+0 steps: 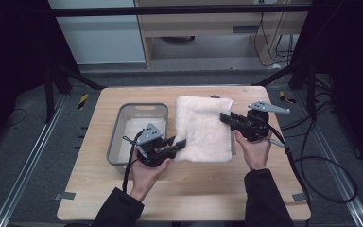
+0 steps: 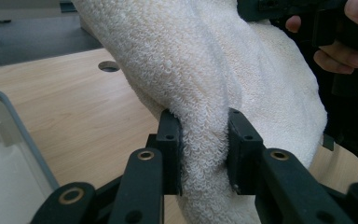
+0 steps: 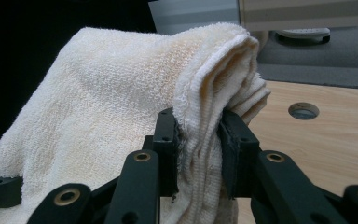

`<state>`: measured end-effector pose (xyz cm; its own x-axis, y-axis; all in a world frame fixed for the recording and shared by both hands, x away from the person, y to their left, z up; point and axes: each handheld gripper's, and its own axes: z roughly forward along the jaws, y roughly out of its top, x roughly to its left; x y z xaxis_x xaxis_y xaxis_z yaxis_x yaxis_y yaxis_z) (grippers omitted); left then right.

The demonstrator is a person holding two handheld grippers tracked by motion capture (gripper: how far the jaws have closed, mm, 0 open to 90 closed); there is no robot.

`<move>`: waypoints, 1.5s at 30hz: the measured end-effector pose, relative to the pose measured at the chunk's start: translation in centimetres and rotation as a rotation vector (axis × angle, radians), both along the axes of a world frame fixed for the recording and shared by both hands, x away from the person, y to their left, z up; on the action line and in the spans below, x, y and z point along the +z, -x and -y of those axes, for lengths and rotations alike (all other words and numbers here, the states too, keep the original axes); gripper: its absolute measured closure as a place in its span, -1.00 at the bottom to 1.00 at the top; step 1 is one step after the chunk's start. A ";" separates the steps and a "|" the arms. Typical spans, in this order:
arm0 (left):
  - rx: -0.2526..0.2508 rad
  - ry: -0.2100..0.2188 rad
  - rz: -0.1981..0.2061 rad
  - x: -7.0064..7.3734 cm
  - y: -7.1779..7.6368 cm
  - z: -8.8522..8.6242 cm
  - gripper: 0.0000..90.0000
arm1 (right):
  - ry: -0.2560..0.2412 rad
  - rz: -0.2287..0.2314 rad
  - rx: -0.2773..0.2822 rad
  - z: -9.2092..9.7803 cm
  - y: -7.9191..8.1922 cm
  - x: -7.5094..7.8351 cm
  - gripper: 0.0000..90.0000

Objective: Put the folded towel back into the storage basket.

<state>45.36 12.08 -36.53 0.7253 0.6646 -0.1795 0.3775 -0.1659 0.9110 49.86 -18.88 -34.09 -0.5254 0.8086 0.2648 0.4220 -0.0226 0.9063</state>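
A folded cream towel point(image 1: 203, 128) lies across the middle of the wooden table point(image 1: 184, 189). My left gripper point(image 1: 178, 144) pinches its near left corner; in the left gripper view the towel point(image 2: 214, 93) is squeezed between both jaws of the left gripper point(image 2: 204, 149). My right gripper point(image 1: 227, 118) clamps the towel's right edge. In the right gripper view the layered edge of the towel point(image 3: 121, 102) sits tight between the jaws of the right gripper point(image 3: 199, 149). The towel is lifted slightly at both held spots.
A grey plastic bin point(image 1: 123, 132) stands just left of the towel, close to my left hand; its rim point(image 2: 9, 116) appears in the left gripper view. A round hole point(image 3: 303, 110) is in the tabletop beyond the towel. Cables trail off the table's right side.
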 end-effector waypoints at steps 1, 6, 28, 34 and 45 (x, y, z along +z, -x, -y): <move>0.004 0.002 0.001 0.2 0.0 -0.3 0.55 | -0.001 0.003 0.002 -0.2 0.0 0.1 0.57; 0.020 0.006 0.008 0.6 -0.1 -1.6 0.55 | -0.001 0.017 0.011 -1.6 -0.4 0.7 0.57; 0.061 0.028 0.051 1.5 0.0 -6.0 0.54 | 0.027 0.063 0.041 -6.3 -1.1 2.6 0.57; 0.082 0.022 0.052 1.4 0.0 -7.6 0.54 | 0.034 0.067 0.057 -8.0 -1.4 2.7 0.56; 0.123 0.017 0.052 1.3 -0.1 -10.0 0.54 | 0.049 0.074 0.069 -10.9 -2.1 2.8 0.56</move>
<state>45.45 22.03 -35.23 0.6473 0.7461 -0.1560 0.3467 -0.1059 0.9320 52.00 -8.01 -31.28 -0.5967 0.7811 0.1839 0.3528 0.0495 0.9344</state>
